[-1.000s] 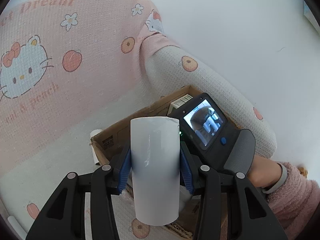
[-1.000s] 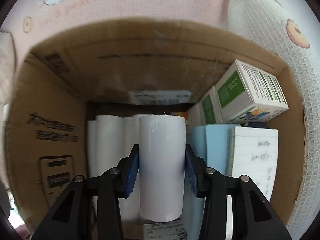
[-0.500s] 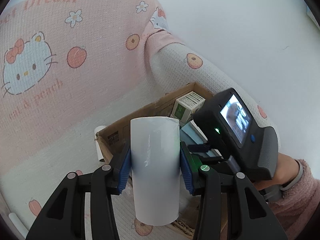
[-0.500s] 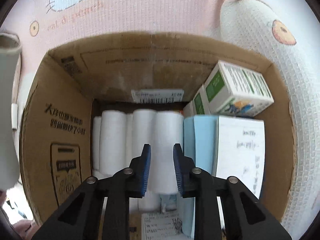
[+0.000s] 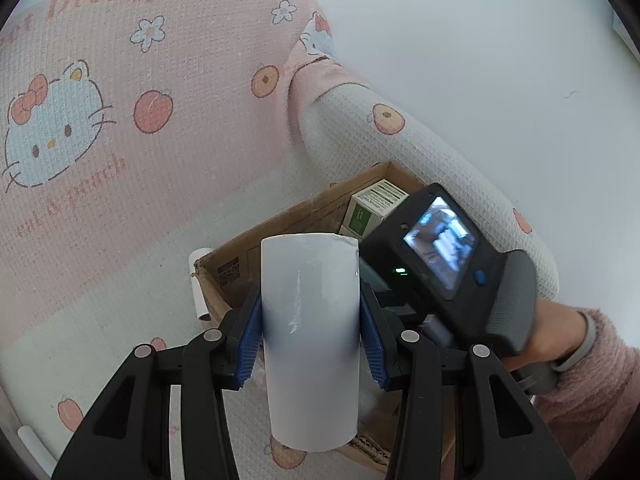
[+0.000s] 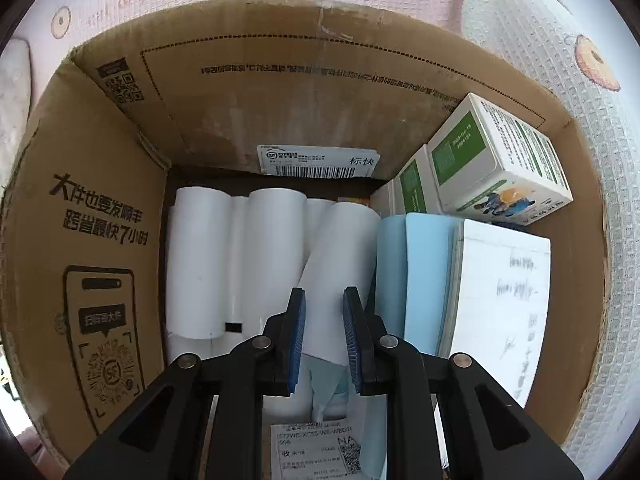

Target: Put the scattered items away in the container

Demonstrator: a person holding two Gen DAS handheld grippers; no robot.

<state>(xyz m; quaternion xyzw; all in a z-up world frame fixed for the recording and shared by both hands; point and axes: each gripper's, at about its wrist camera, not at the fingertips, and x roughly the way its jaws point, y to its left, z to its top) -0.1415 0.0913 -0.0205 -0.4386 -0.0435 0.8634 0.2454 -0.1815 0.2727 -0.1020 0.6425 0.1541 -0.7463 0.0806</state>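
Setting: a home, most likely a living room or bedroom seating corner.

Evidence:
- Sofa or armchair (image 5: 168, 168) under a pink waffle-weave throw printed with a cartoon cat, peaches, small flowers and cursive lettering; rounded padded armrest (image 5: 420, 160) wrapped in the same fabric.
- Plain white wall (image 5: 480, 48) behind the seat.
- Reused courier carton (image 6: 100, 208) on the cushion (shipping barcode label and QR prints on its inner walls), serving as a storage bin.
- Contents: white paper rolls (image 6: 200, 256), green-and-white retail boxes (image 6: 496, 164), a handwritten notepad (image 6: 504, 300).
- Fuzzy pink sleeve (image 5: 592, 380), loungewear-like, on the person's arm.
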